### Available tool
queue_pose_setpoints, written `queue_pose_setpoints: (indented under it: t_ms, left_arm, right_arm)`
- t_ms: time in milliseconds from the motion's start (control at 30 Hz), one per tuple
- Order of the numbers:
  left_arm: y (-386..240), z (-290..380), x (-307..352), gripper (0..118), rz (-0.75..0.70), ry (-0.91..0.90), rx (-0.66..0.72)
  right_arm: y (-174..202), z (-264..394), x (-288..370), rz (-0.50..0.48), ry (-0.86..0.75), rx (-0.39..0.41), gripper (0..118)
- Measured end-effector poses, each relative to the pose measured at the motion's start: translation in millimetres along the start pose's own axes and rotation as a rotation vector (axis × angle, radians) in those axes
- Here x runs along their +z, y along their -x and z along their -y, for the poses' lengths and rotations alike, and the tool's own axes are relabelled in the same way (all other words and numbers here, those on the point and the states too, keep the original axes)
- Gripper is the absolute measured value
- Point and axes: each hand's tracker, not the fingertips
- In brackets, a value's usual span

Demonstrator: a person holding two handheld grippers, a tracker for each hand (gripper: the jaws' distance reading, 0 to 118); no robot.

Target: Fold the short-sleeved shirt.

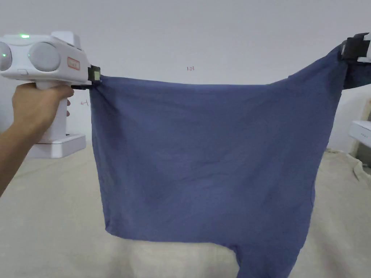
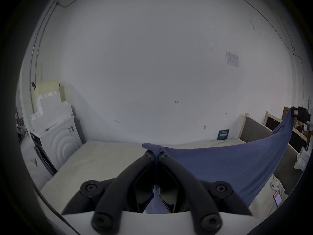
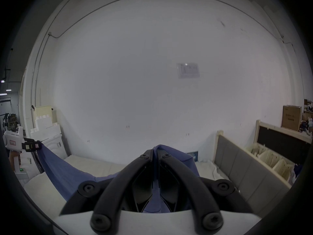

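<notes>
We see the head view evenly and softly lit, sharp, with only faint shadows in the folds of the blue shirt (image 1: pixel 206 159). Both gripper views are dimmer and greyer, with a black ring round a circular picture; straight lines bow towards the edges, and the wall (image 3: pixel 152 69) looks slightly hazy there
</notes>
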Motion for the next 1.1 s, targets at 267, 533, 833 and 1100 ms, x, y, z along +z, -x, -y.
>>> queue_pose_setpoints:
  t_ms: [267, 533, 833, 1100]
  left_arm:
    - [-8.8, -47.6, -5.9, 0, -0.012, -0.072, -0.008]
    - [-25.1, -13.1, -46.3, 0, 0.000, -0.005, -0.028]
    - [-45.9, 90.9, -117.6, 0, -0.005, 0.157, -0.071]
    - [-49.8, 193.9, -146.7, 0, 0.015, 0.326, -0.029]
  right_arm:
    - [5.1, -58.8, -13.8, 0.032, -0.088, 0.019, 3]
    - [-9.7, -8.7, -45.3, 0.068, -0.027, 0.014, 3]
    - [-65.8, 119.4, -97.0, 0.097, 0.148, -0.012, 3]
    - [-78.9, 226.3, -92.5, 0.095, 0.303, -0.044, 3]
